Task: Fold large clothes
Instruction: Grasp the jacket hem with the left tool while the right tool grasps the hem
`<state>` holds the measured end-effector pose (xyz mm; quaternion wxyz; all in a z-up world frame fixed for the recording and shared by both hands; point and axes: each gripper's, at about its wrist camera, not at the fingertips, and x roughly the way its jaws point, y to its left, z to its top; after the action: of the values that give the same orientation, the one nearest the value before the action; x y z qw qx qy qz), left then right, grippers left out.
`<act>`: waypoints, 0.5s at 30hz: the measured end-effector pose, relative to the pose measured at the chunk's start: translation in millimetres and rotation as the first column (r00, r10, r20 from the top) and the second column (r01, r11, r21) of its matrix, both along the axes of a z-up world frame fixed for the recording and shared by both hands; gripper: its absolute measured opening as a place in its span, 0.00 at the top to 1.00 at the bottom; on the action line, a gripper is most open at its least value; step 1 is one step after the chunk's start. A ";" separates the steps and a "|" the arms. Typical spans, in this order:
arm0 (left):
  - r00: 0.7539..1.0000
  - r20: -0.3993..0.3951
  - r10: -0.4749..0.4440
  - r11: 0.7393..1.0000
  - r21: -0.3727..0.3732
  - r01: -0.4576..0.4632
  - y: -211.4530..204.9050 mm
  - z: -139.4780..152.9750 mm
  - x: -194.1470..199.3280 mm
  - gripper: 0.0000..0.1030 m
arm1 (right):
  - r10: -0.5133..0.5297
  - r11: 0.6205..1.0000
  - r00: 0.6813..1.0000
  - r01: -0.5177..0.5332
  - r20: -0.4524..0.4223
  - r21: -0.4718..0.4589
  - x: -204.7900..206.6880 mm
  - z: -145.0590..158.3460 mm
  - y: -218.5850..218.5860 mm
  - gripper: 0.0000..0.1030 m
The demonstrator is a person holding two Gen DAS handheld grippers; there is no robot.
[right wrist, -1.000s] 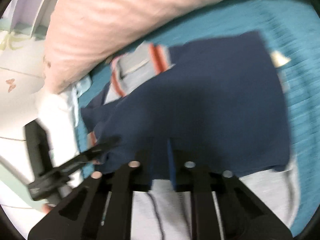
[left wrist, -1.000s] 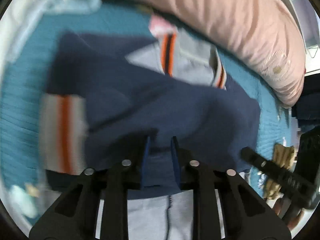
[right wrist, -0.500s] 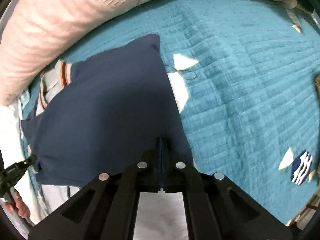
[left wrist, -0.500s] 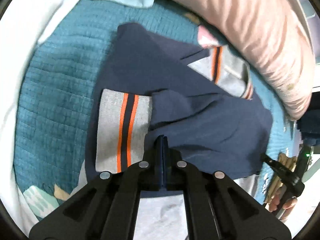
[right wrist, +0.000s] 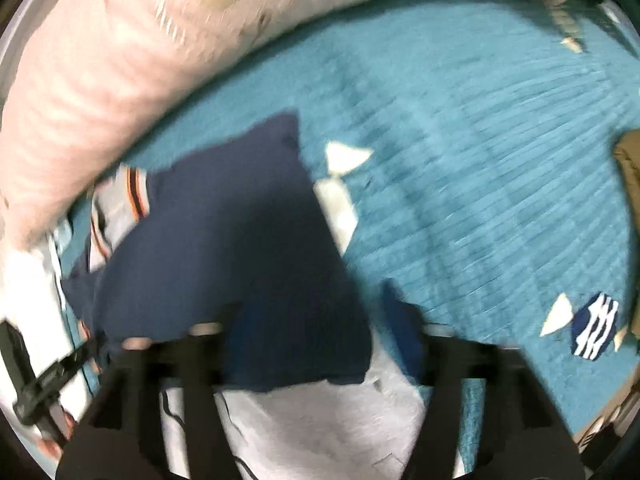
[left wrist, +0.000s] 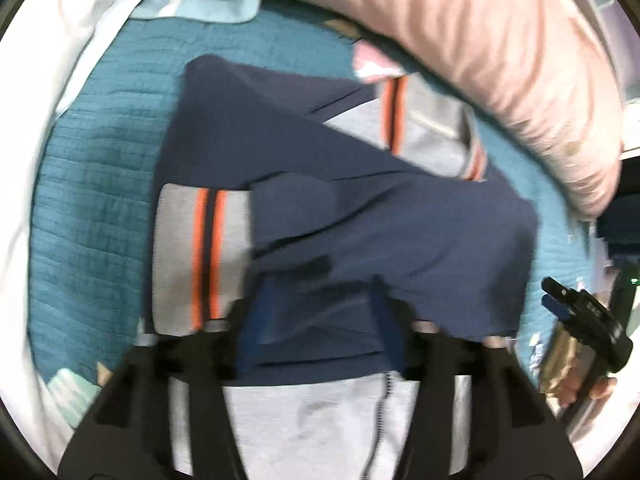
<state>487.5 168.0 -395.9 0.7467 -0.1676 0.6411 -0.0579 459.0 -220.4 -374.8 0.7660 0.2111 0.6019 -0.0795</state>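
A navy garment (left wrist: 360, 216) with grey, orange-striped cuffs (left wrist: 200, 256) lies folded on the teal quilt (left wrist: 96, 208); its grey part (left wrist: 312, 420) lies nearest me. My left gripper (left wrist: 320, 320) is open just above the navy fold's near edge, holding nothing. In the right wrist view the same garment (right wrist: 224, 248) fills the lower left on the quilt (right wrist: 480, 160). My right gripper (right wrist: 316, 340) is open over the garment's near right corner, holding nothing. Each gripper shows at the edge of the other's view: the right one (left wrist: 580, 320), the left one (right wrist: 44, 376).
A big pink pillow (left wrist: 480, 60) lies along the far side of the bed, close behind the garment. White bedding (left wrist: 48, 80) borders the quilt on the left. A tan item (right wrist: 628, 168) lies at the right edge.
Both grippers were shut on the garment's near edge half a second ago and have opened, releasing it. The navy fold now lies flat over the grey part.
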 end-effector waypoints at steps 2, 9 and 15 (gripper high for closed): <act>1.000 0.020 -0.001 0.999 0.052 0.000 -2.2 11.2 -0.2 0.34 | -0.002 1.000 1.000 0.003 0.013 -0.012 4.8 7.0 -4.4 0.31; 0.996 0.047 0.073 0.990 0.114 -0.078 31.4 31.3 24.0 0.29 | 0.005 1.000 1.000 -0.005 0.013 -0.005 34.9 24.9 -10.5 0.29; 0.991 0.001 0.133 0.983 0.129 -0.132 61.9 22.0 60.4 0.29 | 0.045 0.999 0.998 -0.046 -0.032 -0.013 70.0 23.0 -4.7 0.29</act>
<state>547.9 229.9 -374.0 0.7558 -0.1615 0.6337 0.0341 529.0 -225.1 -351.8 0.7594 0.1908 0.6181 -0.0695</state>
